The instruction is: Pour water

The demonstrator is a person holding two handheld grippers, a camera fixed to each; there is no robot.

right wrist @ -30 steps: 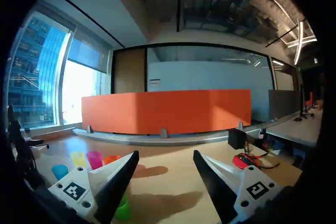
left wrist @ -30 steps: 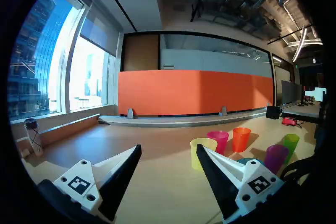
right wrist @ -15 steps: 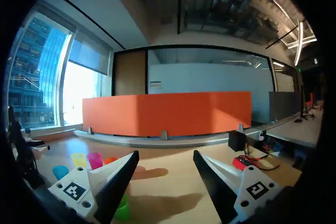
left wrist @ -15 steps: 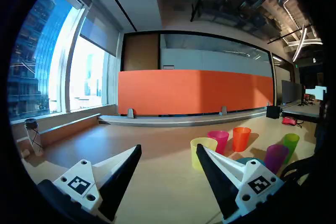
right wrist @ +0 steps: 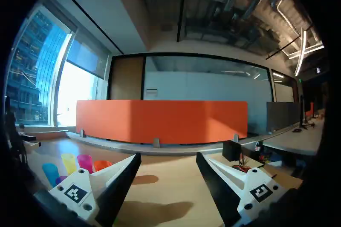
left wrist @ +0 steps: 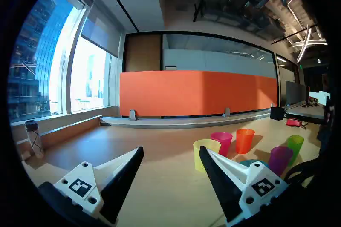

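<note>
Open-plan office: a long wooden surface (left wrist: 166, 193) runs to an orange divider panel (left wrist: 196, 93), with a glass-walled room (left wrist: 213, 58) behind it. Tall windows (left wrist: 38, 69) at left face glass towers. Exposed ducts (left wrist: 255, 5) and strip lights (left wrist: 306, 41) cross the upper right, above a desk monitor (left wrist: 295, 93).

Teal cup (left wrist: 249, 162) mostly behind the left tongs (left wrist: 170, 147), purple cup (right wrist: 61, 179) half behind the right tongs (right wrist: 168, 154)

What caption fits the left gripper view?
Open, empty left tongs point across a wooden table toward a cluster of coloured cups.
</note>
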